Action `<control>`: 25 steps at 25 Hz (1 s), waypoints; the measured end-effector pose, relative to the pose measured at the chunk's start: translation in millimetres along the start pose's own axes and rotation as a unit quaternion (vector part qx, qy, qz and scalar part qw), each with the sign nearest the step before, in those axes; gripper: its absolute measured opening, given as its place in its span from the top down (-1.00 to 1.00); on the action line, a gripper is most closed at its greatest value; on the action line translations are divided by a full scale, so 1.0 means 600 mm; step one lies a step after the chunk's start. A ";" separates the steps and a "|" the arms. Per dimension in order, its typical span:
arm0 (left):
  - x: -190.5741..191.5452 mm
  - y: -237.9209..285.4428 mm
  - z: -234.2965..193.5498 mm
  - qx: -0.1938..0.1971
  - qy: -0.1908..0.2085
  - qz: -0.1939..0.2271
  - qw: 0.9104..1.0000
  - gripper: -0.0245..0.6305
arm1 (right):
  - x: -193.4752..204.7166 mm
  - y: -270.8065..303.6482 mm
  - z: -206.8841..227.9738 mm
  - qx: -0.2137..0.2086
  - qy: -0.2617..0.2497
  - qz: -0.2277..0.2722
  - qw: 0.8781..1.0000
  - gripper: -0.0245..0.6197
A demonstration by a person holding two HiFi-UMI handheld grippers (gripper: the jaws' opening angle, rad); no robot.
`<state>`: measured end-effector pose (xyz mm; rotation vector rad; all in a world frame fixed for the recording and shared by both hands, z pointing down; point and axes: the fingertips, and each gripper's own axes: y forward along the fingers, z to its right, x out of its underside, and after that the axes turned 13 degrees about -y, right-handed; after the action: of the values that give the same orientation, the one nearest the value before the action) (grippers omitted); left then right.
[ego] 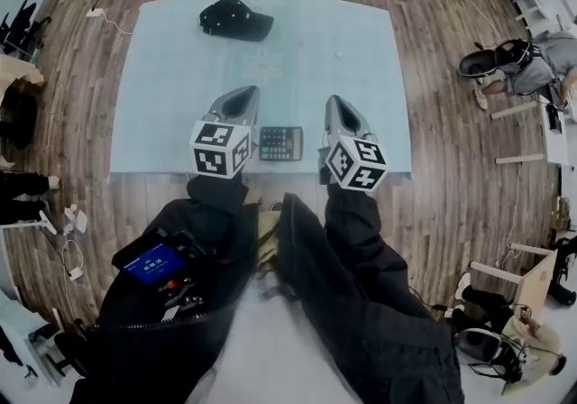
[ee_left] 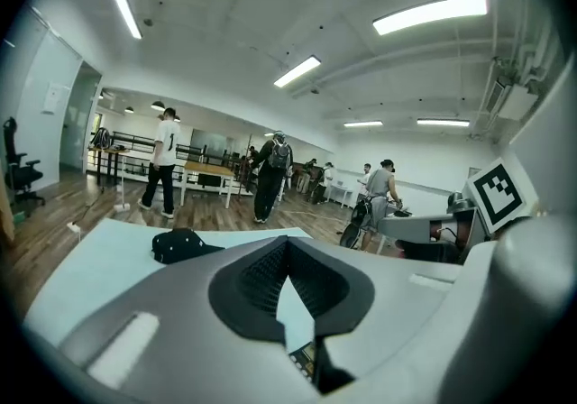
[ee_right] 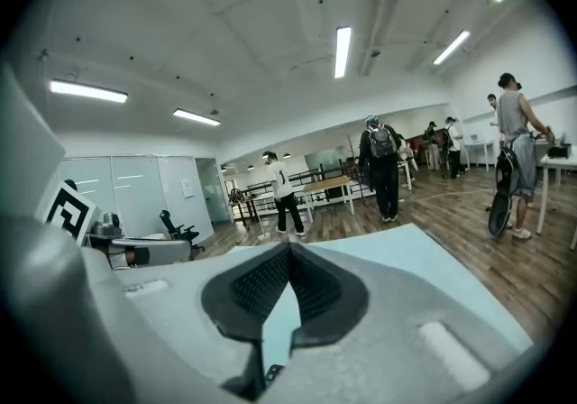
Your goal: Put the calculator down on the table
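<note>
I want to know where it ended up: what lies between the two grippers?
The calculator lies flat on the table, between the left gripper and the right gripper. The head view shows this.

Calculator (ee_left: 303, 359) mostly hidden behind my left gripper (ee_left: 287, 243), sliver only; likewise behind right gripper (ee_right: 288, 247). Lap screen (ego: 153, 263) text too small to read.

Bright, even indoor light from ceiling strip lamps (ee_left: 431, 14), which show in both gripper views. Shadows are soft and faint. The table (ego: 180, 78) is pale, with a weak sheen near its middle. Strong fisheye bend in all views, and black vignette corners in the gripper views. In the head view the sleeves (ego: 361, 303) smear at the lower edge. Near jaws are soft, the far room sharper.
</note>
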<state>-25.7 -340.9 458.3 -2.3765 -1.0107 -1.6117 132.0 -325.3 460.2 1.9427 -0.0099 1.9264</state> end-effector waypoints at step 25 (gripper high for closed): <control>-0.217 -0.088 0.185 0.094 0.086 0.145 0.981 0.93 | -0.287 -0.120 -0.078 0.019 -0.118 0.173 0.978 0.93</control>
<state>3.2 -313.2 283.6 -2.1032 -0.7108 -1.5093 99.2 -292.4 273.4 2.3084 -0.4049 1.8948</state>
